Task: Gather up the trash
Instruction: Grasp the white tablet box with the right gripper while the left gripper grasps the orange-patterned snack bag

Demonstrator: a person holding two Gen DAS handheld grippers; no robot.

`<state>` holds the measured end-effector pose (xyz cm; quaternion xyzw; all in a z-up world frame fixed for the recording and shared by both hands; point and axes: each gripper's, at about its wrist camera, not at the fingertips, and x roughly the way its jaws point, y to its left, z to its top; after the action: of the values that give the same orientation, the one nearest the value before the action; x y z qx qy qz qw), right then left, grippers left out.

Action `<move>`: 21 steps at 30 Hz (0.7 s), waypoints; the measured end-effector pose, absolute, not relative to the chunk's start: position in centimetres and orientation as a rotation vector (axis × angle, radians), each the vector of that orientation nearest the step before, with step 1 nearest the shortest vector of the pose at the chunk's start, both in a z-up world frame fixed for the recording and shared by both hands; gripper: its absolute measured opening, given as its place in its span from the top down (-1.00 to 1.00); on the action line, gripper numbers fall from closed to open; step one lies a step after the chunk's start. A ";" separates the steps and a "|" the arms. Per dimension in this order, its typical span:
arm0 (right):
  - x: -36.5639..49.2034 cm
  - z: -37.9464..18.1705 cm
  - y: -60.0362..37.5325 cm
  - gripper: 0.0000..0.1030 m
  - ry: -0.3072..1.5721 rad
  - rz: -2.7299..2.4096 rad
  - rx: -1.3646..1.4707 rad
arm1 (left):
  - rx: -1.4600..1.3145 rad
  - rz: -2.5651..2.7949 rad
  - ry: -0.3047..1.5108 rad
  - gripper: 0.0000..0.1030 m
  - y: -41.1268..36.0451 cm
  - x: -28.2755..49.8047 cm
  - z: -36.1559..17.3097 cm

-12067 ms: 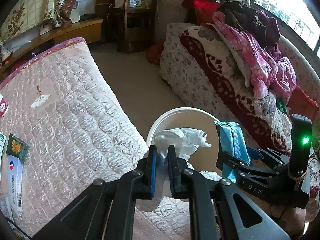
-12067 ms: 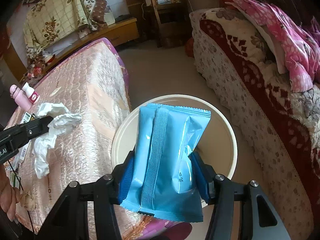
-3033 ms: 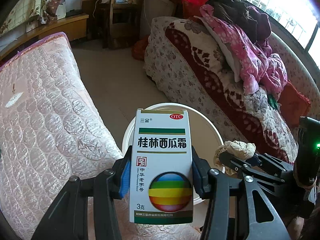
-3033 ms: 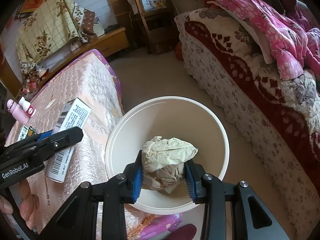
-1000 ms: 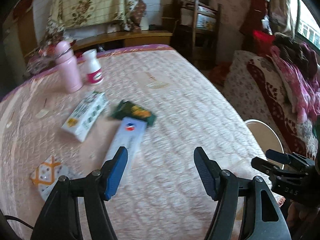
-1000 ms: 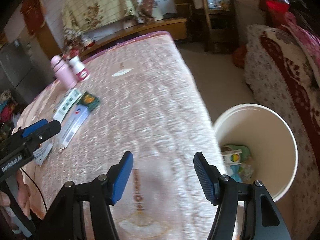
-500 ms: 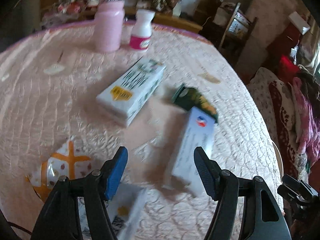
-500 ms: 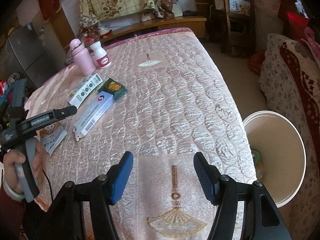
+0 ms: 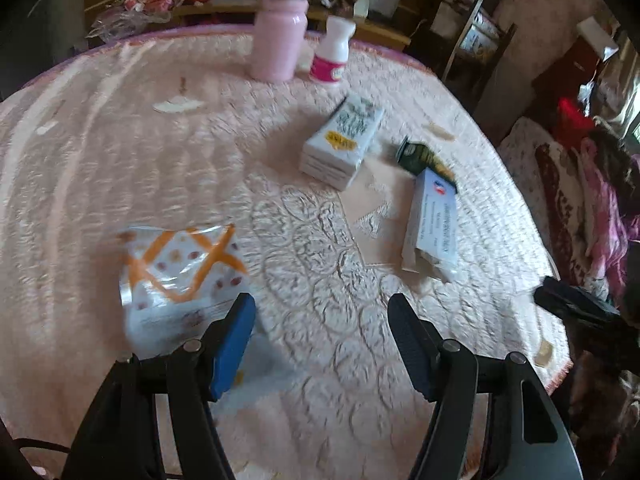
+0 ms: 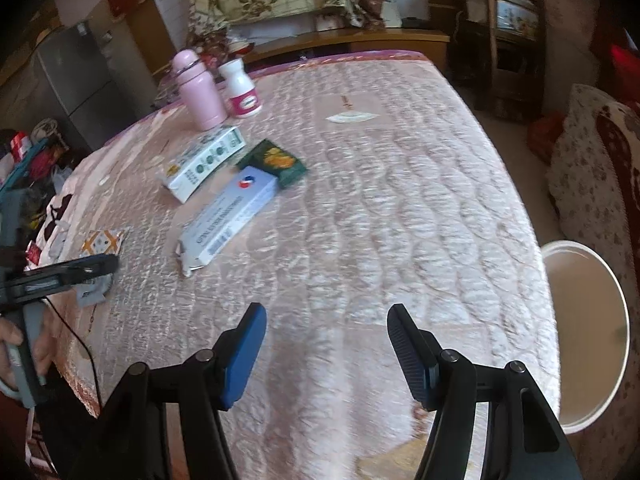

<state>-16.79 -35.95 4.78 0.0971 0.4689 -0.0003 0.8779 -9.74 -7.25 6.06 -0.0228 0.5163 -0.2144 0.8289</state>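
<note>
My left gripper point(image 9: 322, 316) is open and empty, low over the pink quilted table point(image 9: 100, 140). An orange-and-white plastic wrapper point(image 9: 180, 272) lies just ahead of its left finger. Farther on lie a white-green box point(image 9: 342, 142), a dark green sachet point(image 9: 424, 158) and a long white-blue box point(image 9: 434, 220). My right gripper point(image 10: 326, 320) is open and empty above the table's near part. It sees the long box point(image 10: 230, 216), the sachet point(image 10: 276, 162), the white-green box point(image 10: 206, 162), the wrapper point(image 10: 102, 240) and my left gripper point(image 10: 108, 264). The white bin point(image 10: 596, 308) stands off the table's right edge.
A pink flask point(image 9: 282, 28) and a white pill bottle point(image 9: 332, 58) stand at the table's far side. A patterned sofa point(image 9: 580, 200) with clothes is on the right. A wooden chair point(image 10: 512, 12) and a low cabinet point(image 10: 360, 40) stand behind the table.
Both grippers dropped their trash in the bin and swung back over the table, open. In the last half second the left one moved nearer the orange-and-white wrapper.
</note>
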 end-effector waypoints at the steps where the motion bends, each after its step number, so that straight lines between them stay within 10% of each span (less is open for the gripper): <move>1: -16.5 4.7 -35.6 -0.30 0.980 0.006 0.203 | -0.055 -0.451 1.083 -0.36 -6.6 -10.1 6.6; 21: -5.9 2.3 -28.6 -0.44 1.024 0.067 0.299 | -0.110 -0.142 0.999 -0.57 -1.2 -9.3 4.2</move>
<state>-5.95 -28.62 2.25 0.1423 0.4881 0.0322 0.8605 -9.25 -1.17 4.20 -0.0527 0.4784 -0.0678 0.8739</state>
